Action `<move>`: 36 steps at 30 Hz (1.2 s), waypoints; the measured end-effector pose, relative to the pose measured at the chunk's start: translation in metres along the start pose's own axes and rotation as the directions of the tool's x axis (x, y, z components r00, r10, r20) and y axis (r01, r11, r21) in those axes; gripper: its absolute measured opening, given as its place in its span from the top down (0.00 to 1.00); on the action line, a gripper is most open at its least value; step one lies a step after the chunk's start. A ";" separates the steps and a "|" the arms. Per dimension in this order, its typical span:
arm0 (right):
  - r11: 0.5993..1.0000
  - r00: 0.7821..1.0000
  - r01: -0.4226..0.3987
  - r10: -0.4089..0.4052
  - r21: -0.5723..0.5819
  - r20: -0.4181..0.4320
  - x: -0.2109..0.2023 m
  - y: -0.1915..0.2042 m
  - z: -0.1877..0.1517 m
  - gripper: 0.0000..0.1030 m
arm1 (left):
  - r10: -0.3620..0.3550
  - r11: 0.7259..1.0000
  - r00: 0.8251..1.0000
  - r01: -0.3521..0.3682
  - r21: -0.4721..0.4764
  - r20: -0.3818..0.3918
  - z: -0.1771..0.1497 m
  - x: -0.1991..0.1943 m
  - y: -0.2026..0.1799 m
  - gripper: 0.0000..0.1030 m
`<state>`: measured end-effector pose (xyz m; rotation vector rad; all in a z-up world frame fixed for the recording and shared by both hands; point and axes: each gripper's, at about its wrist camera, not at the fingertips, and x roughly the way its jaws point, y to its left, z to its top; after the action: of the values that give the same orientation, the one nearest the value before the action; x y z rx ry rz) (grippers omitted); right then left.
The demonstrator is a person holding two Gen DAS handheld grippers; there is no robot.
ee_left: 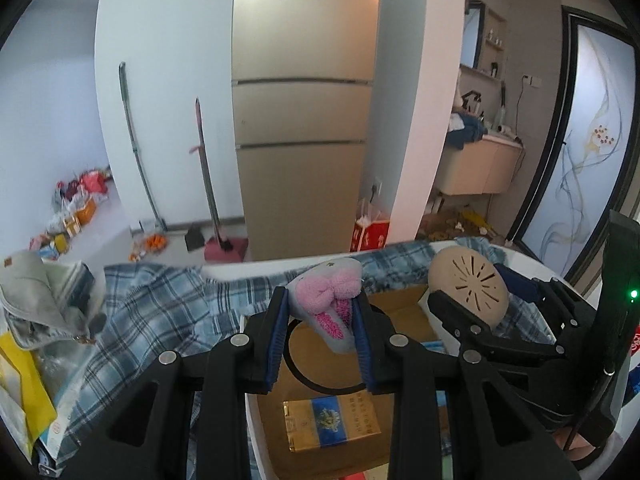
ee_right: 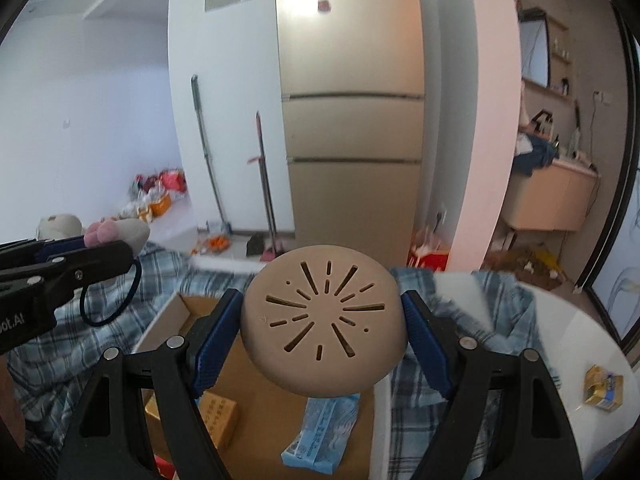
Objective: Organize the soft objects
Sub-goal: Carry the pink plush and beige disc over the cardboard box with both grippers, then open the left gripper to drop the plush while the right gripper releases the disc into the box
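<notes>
Box [ee_right: 256, 384] sits open under both grippers, its cardboard floor holding a gold pack [ee_left: 331, 424] and a blue packet [ee_right: 320, 436], so it reads as the drop spot for the soft things. Left gripper [ee_left: 321, 320] is clenched on a grey plush [ee_left: 334, 304] with a pink bow, a black hair tie [ee_left: 316, 380] dangling from it — pinched narrow because the toy squashes. Right gripper [ee_right: 323, 334] grasps a tan sponge dome [ee_right: 324, 320] with slit cuts, jaws set wide to span it, pads pressing its sides. Both are held above the box, not in it yet. Plaid cloth [ee_left: 160, 300] lies around the box, likely waiting its turn — that is a guess.
</notes>
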<state>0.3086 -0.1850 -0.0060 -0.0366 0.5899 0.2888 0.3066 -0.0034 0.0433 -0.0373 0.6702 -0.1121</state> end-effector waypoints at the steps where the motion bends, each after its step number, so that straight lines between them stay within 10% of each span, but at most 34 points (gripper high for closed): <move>1: 1.000 1.000 -0.015 0.015 0.004 -0.024 0.007 -0.001 -0.002 0.24 | 0.001 1.000 1.000 -0.001 -0.003 -0.014 -0.001 0.006 0.002 0.69; 25: 0.999 0.973 -0.048 0.046 -0.003 -0.227 0.060 0.005 -0.026 0.24 | -0.011 1.000 0.978 0.007 -0.020 -0.210 -0.033 0.071 0.022 0.69; 30: 0.999 0.973 -0.040 0.040 0.003 -0.227 0.059 0.004 -0.026 0.20 | -0.002 0.999 0.978 -0.005 -0.034 -0.209 -0.033 0.072 0.025 0.31; 36: 0.999 0.977 -0.036 0.039 0.017 -0.208 0.055 -0.001 -0.024 0.19 | 0.001 0.999 0.981 -0.009 -0.038 -0.196 -0.031 0.069 0.027 0.30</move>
<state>0.3391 -0.1749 -0.0564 -0.0432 0.8019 0.3197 0.3434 0.0151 -0.0249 -0.0626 0.8699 -0.0987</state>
